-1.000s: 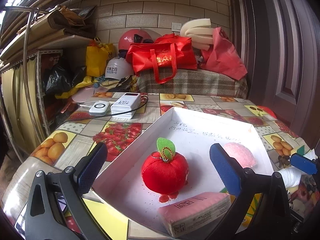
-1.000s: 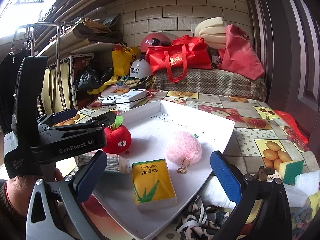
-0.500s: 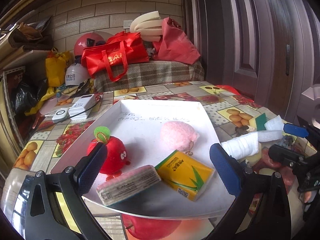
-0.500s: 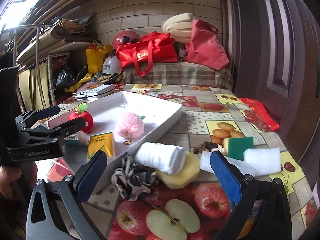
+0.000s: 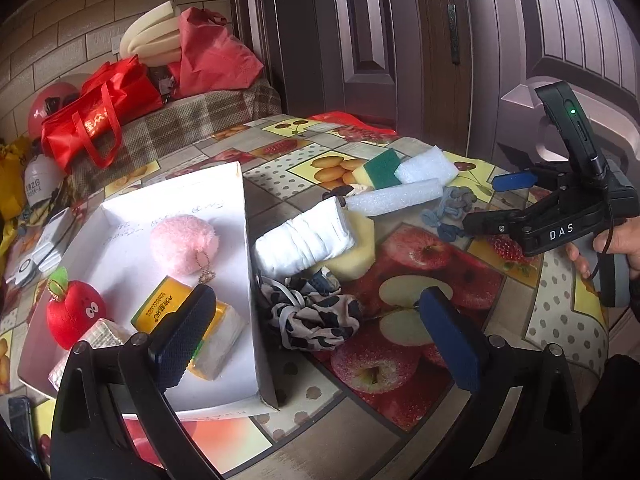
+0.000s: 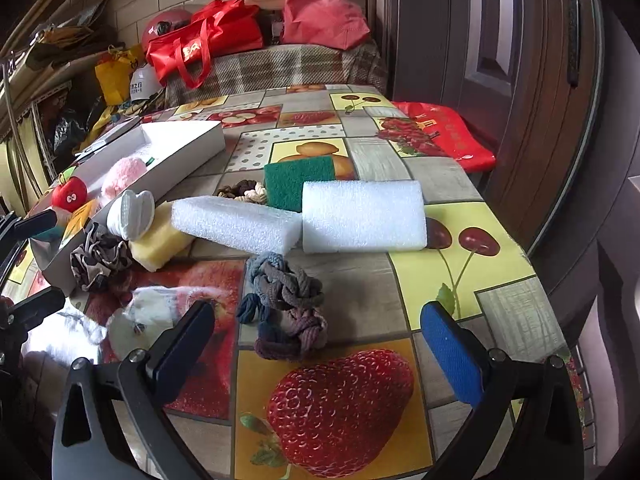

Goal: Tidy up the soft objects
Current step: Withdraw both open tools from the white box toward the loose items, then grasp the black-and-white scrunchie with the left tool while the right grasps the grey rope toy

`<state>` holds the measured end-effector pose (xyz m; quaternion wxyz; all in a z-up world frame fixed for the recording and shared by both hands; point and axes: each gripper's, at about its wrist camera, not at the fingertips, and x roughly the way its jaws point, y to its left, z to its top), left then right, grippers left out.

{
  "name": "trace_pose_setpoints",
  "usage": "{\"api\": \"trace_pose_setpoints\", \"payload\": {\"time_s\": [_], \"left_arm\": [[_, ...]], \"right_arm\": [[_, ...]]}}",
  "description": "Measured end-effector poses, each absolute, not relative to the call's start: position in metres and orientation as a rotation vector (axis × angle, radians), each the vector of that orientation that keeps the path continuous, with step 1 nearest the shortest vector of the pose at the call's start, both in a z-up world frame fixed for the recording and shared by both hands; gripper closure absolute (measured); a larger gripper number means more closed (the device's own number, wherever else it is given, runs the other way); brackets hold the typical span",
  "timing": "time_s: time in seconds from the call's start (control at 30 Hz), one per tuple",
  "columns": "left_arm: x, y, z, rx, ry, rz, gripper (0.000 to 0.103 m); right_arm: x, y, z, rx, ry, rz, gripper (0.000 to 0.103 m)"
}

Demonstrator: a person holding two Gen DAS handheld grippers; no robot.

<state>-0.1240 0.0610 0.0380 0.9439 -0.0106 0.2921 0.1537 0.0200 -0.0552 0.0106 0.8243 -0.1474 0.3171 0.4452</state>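
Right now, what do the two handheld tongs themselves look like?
Both tongs have black frames with silver pivot screws and two fingers faced with textured blue pads. In the left wrist view, the right tongs show white "DAS" lettering on the black body, an upright black module with a lit green light, a thin black cable and a grey handle. The left tongs have the same black frame.
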Motion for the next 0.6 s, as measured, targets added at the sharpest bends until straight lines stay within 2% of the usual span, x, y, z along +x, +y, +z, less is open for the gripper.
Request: {"api": "trace_pose_setpoints", "payload": {"time_s": [0.13,0.4,0.6], "left_arm": [[-0.113,0.061,0.033,-0.066,0.631,0.261,0.000],[-0.088,0.043,0.017,-0.062,0.779,0.139,0.001],[-0.103,0.022,0.027,-0.120,0.710,-0.096,0.001]], "right_arm": [[0.020,-0.037,0.007,-0.385,0.702,0.974,0.000],[0.036,-0.025,0.006,-0.320,0.702,0.960,0.000],[0.043,-0.024,0.003,-0.287,0.741,0.959,0.000]]}}
